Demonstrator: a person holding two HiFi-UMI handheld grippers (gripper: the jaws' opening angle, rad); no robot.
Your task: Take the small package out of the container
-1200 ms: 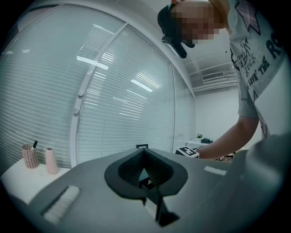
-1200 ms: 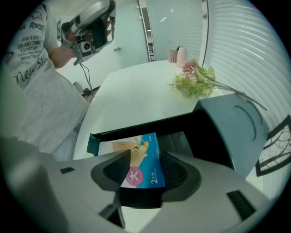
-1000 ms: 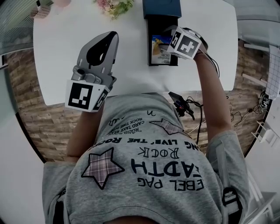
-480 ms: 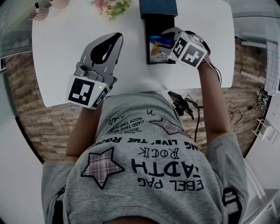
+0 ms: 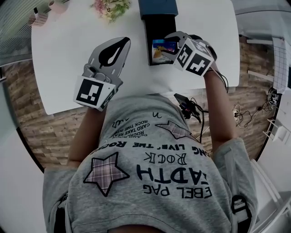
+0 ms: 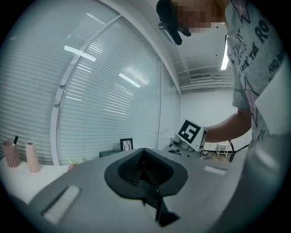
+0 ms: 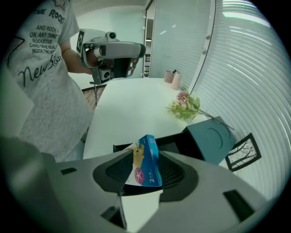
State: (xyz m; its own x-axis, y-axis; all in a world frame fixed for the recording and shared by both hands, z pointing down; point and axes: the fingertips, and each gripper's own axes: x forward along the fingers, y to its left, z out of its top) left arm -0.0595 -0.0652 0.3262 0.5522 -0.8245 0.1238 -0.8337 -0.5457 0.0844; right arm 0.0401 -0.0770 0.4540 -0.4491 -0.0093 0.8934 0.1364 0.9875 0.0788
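Observation:
A small blue and white package point(image 7: 147, 167) stands tilted between the pads of my right gripper point(image 7: 144, 157), which press on both of its sides. It is above the near end of the black container point(image 7: 178, 138), whose teal lid point(image 7: 210, 136) is folded back. From above, the package point(image 5: 163, 47) shows at the container's point(image 5: 159, 25) near end, with the right gripper point(image 5: 169, 46) reaching in from the right. My left gripper point(image 5: 122, 42) is shut and empty, and hovers over the white table point(image 5: 63, 68) to the left. Its closed jaws point(image 6: 144, 160) point towards the window.
A bunch of flowers point(image 5: 111, 6) lies at the table's far edge, left of the container. Pink cups point(image 5: 43, 16) stand at the far left corner. A small picture frame point(image 7: 239, 152) stands beyond the lid. The person's grey shirt point(image 5: 150, 168) fills the near side.
The right gripper has tilted and closed in on the package at the container's near end. The left gripper has drifted slightly up and right. The whole view has shifted a little.

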